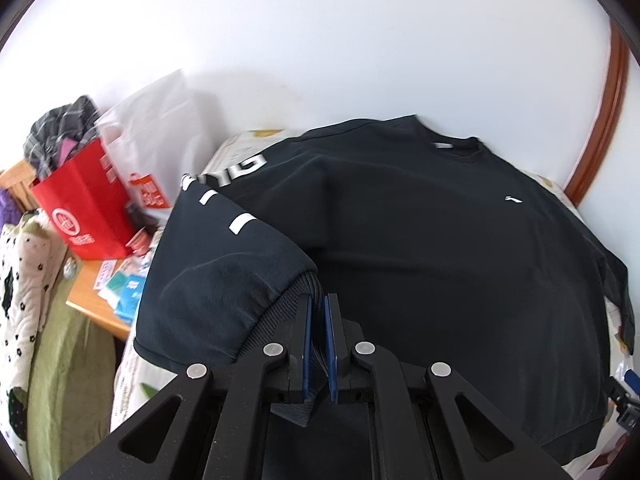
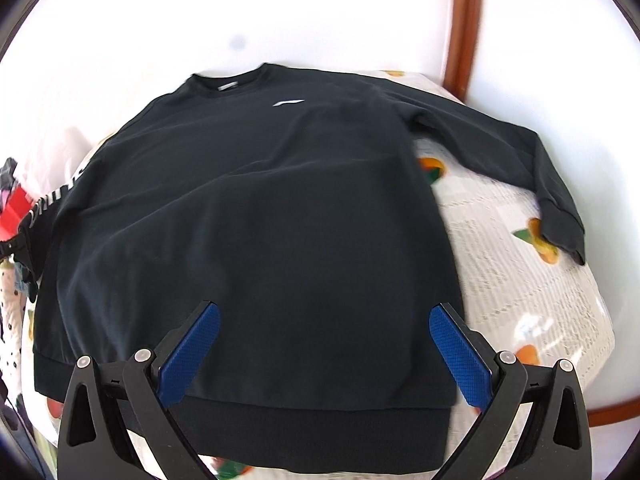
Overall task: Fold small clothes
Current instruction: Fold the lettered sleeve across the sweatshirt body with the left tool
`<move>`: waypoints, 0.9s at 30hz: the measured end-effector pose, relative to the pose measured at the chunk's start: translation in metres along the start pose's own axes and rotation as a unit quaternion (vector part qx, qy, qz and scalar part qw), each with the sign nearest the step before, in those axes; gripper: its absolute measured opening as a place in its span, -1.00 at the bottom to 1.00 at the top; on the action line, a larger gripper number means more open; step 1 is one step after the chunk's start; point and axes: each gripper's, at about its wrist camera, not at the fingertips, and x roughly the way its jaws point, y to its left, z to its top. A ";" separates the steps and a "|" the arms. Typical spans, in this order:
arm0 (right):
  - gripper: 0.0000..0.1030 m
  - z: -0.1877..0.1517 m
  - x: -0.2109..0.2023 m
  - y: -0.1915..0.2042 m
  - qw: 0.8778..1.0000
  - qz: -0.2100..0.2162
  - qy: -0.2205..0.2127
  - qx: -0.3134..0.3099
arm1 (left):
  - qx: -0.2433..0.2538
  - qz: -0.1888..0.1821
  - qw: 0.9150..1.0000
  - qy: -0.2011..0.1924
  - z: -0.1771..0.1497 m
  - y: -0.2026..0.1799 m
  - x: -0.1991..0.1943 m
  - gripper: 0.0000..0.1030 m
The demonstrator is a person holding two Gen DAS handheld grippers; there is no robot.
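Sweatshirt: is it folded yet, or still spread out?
Mostly spread. The sweatshirt lies flat on the bed, one sleeve stretched out sideways. Only the other sleeve's cuff is lifted, pinched in the left gripper.

- The left gripper (image 1: 319, 312) angles downward, its jaws pinched together on the ribbed cuff (image 1: 298, 300) of a black sleeve.
- The right gripper (image 2: 325, 332) angles downward too, jaws spread wide, nothing between the blue pads (image 2: 192, 354).

White block letters run along the sleeve (image 1: 224, 184) of the black sweatshirt (image 1: 420, 240); only what may be a "G" can be made out. The red bag (image 1: 86, 208) carries white print, too blurred to read.
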 end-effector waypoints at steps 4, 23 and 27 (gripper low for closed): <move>1.00 -0.003 0.003 -0.022 1.000 -0.003 0.002 0.004 | 0.022 -0.028 0.999 -0.002 0.008 -0.042 -0.001 -0.87; 0.88 0.007 0.011 -0.032 1.000 0.002 -0.010 -0.006 | 0.083 -0.133 0.987 0.028 0.011 -0.116 0.013 -0.69; 0.88 0.017 0.012 0.008 0.999 0.027 -0.017 -0.040 | 0.072 -0.112 0.991 0.009 0.002 -0.080 0.002 -0.37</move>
